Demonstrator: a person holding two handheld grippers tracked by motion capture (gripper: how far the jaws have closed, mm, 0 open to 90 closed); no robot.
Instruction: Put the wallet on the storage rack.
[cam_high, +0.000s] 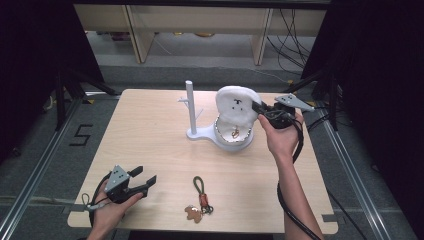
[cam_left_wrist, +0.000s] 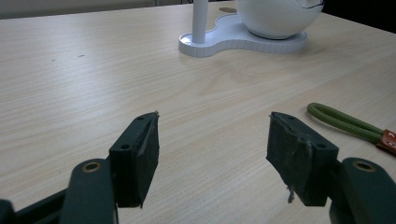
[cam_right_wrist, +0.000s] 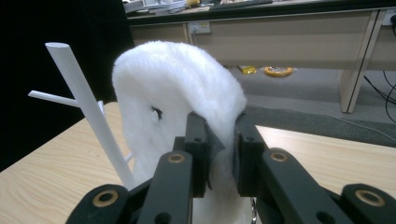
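white plush lid (cam_high: 237, 102) stands raised over its round box (cam_high: 234, 134) on the tabletop (cam_high: 150, 135), pinched at its edge by the right tongs (cam_high: 258, 107) — left tongs (cam_high: 144, 176) gape wide; high view alone reveals a necklace (cam_high: 235, 134) inside.

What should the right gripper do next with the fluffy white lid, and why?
Probably swing the fluffy white lid gently down. The right gripper is clamped on its edge, it stands open above the bowl, and the jewellery inside is exposed.
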